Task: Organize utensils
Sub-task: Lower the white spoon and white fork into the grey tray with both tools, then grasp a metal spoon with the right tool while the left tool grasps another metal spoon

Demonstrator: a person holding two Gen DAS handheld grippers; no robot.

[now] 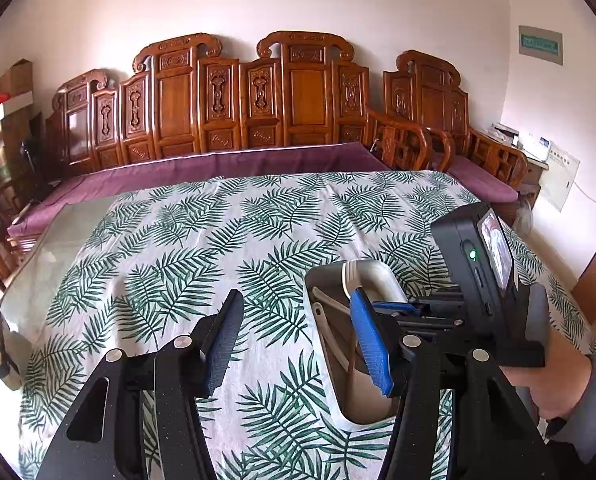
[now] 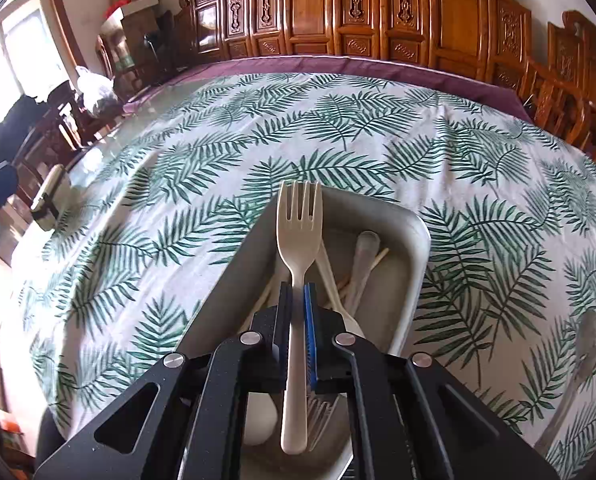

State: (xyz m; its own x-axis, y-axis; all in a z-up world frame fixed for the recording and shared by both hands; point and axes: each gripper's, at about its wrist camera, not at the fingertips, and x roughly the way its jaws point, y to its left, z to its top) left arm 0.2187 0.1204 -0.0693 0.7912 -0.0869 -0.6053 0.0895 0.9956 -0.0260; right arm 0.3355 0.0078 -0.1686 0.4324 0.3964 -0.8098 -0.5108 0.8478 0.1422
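Note:
My right gripper (image 2: 297, 292) is shut on a beige plastic fork (image 2: 299, 224), tines pointing away, held over a grey metal tray (image 2: 412, 276). The tray holds several pale utensils, among them a clear plastic spoon (image 2: 364, 256) and a white spoon bowl (image 2: 260, 416) below the jaws. In the left wrist view my left gripper (image 1: 294, 340) is open and empty above the leaf-print cloth, just left of the tray (image 1: 330, 280). The right gripper's body (image 1: 478, 280) and the hand holding it cover the tray's right side.
The table has a white cloth with green fern leaves (image 2: 338, 128); bare glass shows at its left edge (image 1: 58, 240). A small cream-and-black object (image 2: 50, 192) lies on the glass. A clear utensil (image 2: 586, 344) lies on the cloth at right. Carved wooden benches (image 1: 258, 92) stand behind.

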